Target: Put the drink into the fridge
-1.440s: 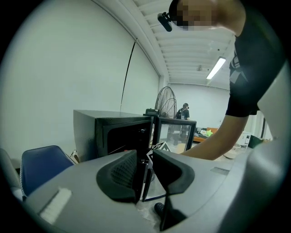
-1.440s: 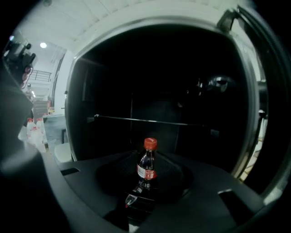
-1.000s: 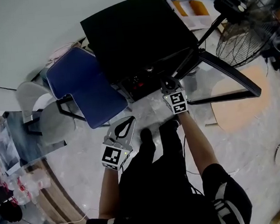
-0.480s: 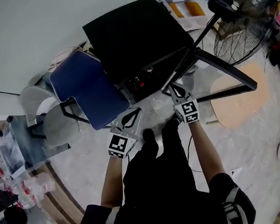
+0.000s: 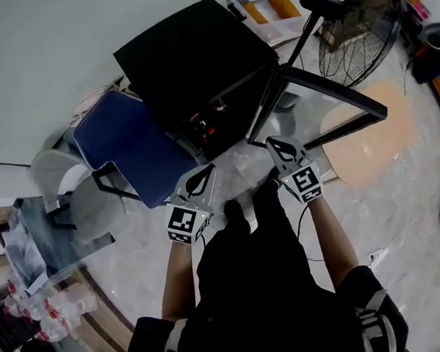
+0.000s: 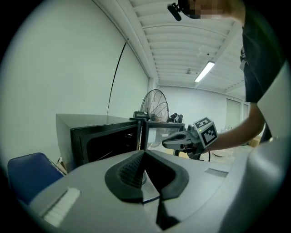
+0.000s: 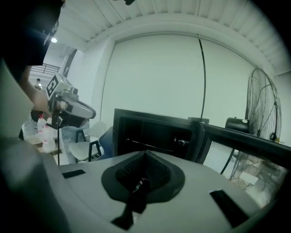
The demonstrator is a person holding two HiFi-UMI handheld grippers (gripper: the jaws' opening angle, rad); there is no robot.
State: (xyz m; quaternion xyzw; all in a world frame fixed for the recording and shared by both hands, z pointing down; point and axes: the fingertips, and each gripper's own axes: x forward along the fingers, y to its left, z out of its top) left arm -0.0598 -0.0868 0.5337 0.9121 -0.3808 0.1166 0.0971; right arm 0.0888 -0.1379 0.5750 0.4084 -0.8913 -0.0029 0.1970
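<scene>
The black mini fridge (image 5: 184,58) stands on the floor with its glass door (image 5: 318,106) swung open to the right. On its shelf I see small red and white items (image 5: 202,128); I cannot tell whether they are drinks. My left gripper (image 5: 198,180) is shut and empty, a short way in front of the opening. My right gripper (image 5: 282,147) is also shut and empty, just before the open door. In the left gripper view the fridge (image 6: 97,136) lies ahead, with the right gripper (image 6: 182,140) beside it. The right gripper view faces the dark interior (image 7: 154,134).
A blue chair (image 5: 135,145) stands close on the fridge's left, with a white chair (image 5: 59,169) beyond it. A standing fan (image 5: 360,24) and a tray (image 5: 268,6) are behind the door. A round wooden board (image 5: 365,140) lies on the floor at the right.
The right gripper has drawn back from the fridge front toward the person. The left gripper has risen a little. Both jaws stayed shut, and the head view has shifted.
</scene>
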